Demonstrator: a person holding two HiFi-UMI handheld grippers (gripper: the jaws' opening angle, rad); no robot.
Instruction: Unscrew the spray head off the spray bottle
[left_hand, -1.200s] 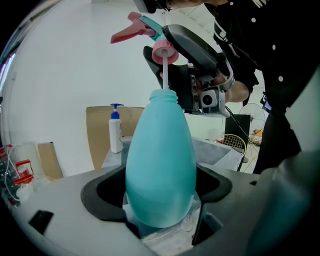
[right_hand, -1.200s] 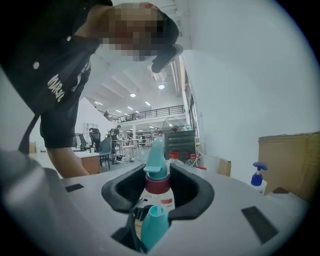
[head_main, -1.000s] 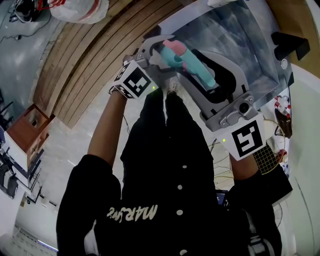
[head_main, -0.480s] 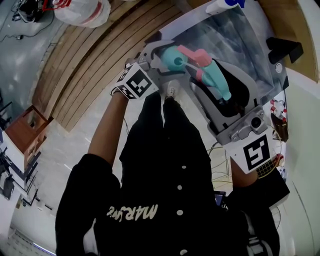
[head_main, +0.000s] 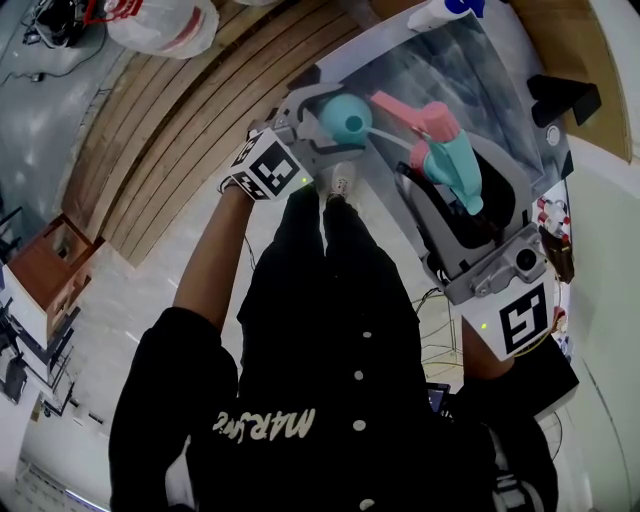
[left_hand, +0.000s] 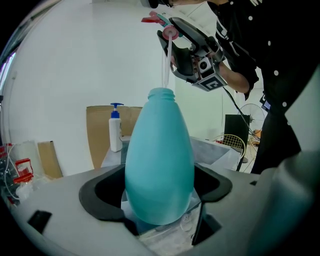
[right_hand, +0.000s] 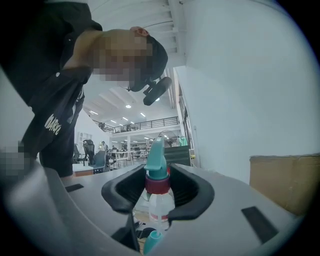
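Spray head (head_main: 452, 158) in half-closed right gripper (right_hand: 159, 192)

White wall (left_hand: 65, 60), wooden slats (head_main: 190, 110), pale floor (head_main: 130, 290)

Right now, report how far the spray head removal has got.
Done: the spray head is unscrewed and off, and the neck of the teal bottle stands open. In hand: the left gripper is shut on the teal bottle; the right gripper is shut on the spray head, held above the bottle. Left: the dip tube runs down to the neck, so it likely needs drawing clear.
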